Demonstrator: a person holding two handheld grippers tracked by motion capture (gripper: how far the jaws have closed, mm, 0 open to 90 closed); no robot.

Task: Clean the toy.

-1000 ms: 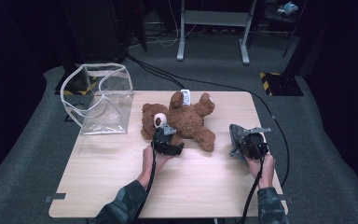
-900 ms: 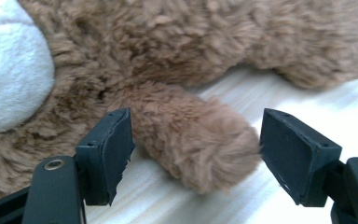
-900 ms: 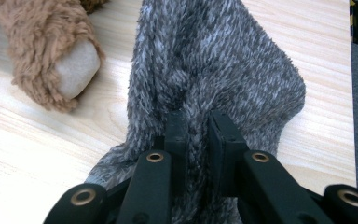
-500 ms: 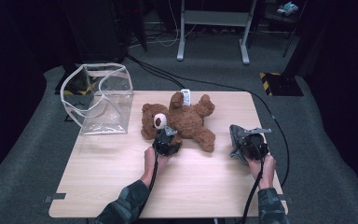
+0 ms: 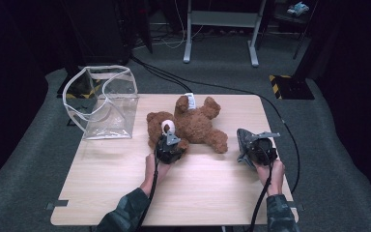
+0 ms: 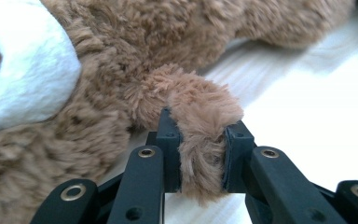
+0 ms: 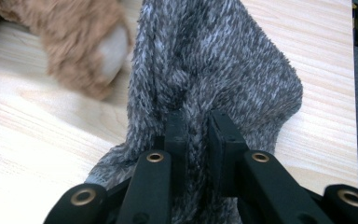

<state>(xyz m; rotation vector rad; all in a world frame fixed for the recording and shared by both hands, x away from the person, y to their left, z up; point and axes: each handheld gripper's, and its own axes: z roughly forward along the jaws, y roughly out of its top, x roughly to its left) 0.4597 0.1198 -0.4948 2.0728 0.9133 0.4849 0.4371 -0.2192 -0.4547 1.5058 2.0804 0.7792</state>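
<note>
1. The brown teddy bear (image 5: 188, 126) lies sprawled on the pale wooden counter (image 5: 125, 183), a little past its middle, head toward the left and a white tag at its far end.
2. The left tongs (image 5: 170, 143) sit at the bear's near side, just below its white muzzle. In the left gripper view the left tongs (image 6: 201, 156) have just been closing, and their two black pads now press on either side of the bear's paw (image 6: 205, 116), whose fur bulges out above and below the pads.
3. The paw lies low over the counter, with the bear's muzzle to the left of it and the body stretching away behind.
4. The right tongs (image 5: 245, 140) rest near the counter's right edge, well apart from the left pair and just beside one of the bear's legs.
5. In the right gripper view the right tongs (image 7: 198, 135) are nearly closed, pinching a fold of a grey fuzzy cloth (image 7: 214, 60), which stands up above the pads, beside a brown paw.
6. A clear plastic bag (image 5: 104, 101) stands open at the counter's far left corner, apart from both tongs.
</note>
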